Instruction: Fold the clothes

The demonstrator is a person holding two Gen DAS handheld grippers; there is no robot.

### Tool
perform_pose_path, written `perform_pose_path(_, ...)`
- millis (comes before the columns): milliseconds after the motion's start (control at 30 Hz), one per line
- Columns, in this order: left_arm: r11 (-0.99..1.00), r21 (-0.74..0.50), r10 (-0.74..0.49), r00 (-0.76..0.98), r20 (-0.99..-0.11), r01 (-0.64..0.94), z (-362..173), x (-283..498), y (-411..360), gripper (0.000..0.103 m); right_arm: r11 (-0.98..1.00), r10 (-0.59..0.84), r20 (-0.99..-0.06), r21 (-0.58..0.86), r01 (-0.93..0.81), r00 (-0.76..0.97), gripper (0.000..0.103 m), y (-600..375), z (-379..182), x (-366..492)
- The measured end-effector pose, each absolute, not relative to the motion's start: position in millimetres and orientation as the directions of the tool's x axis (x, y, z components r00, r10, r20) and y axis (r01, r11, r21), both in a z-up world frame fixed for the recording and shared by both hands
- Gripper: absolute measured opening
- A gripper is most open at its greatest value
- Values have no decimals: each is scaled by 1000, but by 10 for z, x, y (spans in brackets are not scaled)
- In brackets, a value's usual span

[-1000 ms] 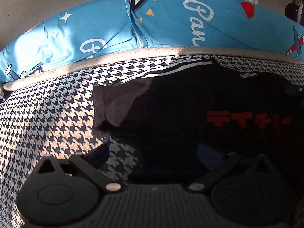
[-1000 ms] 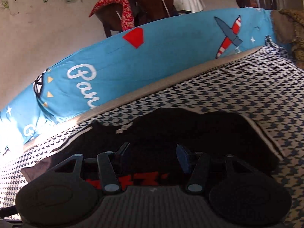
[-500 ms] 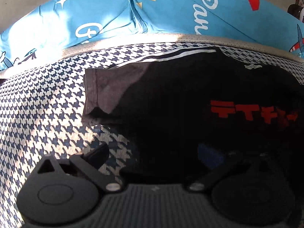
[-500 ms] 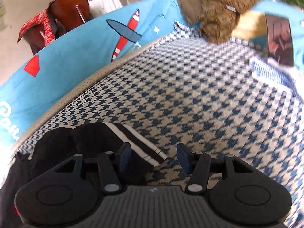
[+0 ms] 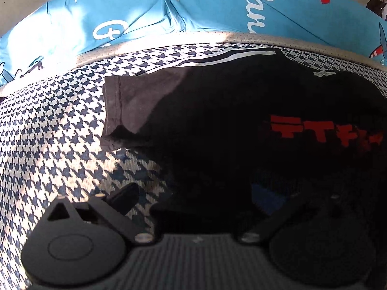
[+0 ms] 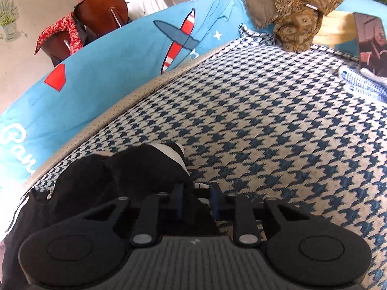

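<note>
Across the houndstooth bed cover point(image 6: 278, 125) you have the black T-shirt point(image 5: 217, 120) lying mostly spread, its red print point(image 5: 321, 133) facing up and its white-striped shoulder running along the far edge of the bed, just short of the blue printed bolster point(image 5: 121, 17). One sleeve point(image 5: 125, 104) lies flat toward the left side of the cover; in the right wrist view the other sleeve point(image 6: 145, 166) is bunched into a soft hump rather than laid out.

Beyond the shirt, a brown patterned garment point(image 6: 290, 7) sits heaped at the far right corner of the bed, well apart from your work.

This is thin, limp knit: light, no stiffness, and it will drape and drag over the woven cover instead of sliding cleanly. Take it at a hem or seam, where the doubled cloth gives the pads something to bite, and lift enough that the fold carries over instead of rucking.

Your left gripper point(image 5: 191, 193) hangs low over the near edge of the shirt with its fingers spread wide, holding nothing. Your right gripper point(image 6: 197, 201) has its fingers drawn close with only a narrow gap, right at the striped edge of the bunched sleeve; cloth appears to sit between the pads, but you cannot tell for certain that it is pinched.
</note>
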State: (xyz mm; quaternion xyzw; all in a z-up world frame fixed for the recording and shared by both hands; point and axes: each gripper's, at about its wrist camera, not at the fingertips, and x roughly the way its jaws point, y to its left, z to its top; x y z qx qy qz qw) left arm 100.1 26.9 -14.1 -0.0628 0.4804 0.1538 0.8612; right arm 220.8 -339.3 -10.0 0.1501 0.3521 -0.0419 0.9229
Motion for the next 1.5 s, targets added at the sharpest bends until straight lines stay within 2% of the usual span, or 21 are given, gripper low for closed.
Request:
perform_pose_path(100,948,35,196,491,-849,-318,-147,1000,272,103,947,-45,-638,217,235,768,7,-3419,72,2136)
perform_pose_path(233,951,31,187,491,-851,-309,-151,997,259,103,953,-187,-555,99,288,810,7,-3444,331,2031)
perform_pose_path(367,956,34,180,490,-853,-291,-154,981,217,103,919,-268,-592,80,386,760,6,-3594,295,2085)
perform_pose_path(567,964,12,145,488,-861,-265,-157,968,181,103,906,-130,-633,237,351,763,10,-3827,267,2051)
perform_pose_path(700,968,14,140,492,-859,-252,-149,981,150,103,921,-71,-664,242,304,745,24,-3800,278,1890)
perform_pose_path(1000,972,12,132,503,-854,-236,-110,928,130,103,925,29,-728,279,257,685,38,-3791,207,1536)
perform_pose_path(1200,971,22,142,501,-854,-238,-138,917,103,103,870,124,-761,392,298,637,38,-3829,-29,1623)
perform_pose_path(1433,969,8,133,494,-859,-247,-144,912,101,103,895,96,-752,352,274,652,39,-3648,-88,1689)
perform_pose_path(1467,969,9,133,494,-859,-246,-144,912,101,103,907,86,-754,330,263,651,33,-3607,-89,1697)
perform_pose_path(1500,969,10,134,494,-859,-246,-145,912,100,103,918,75,-756,307,252,651,20,-3565,-90,1705)
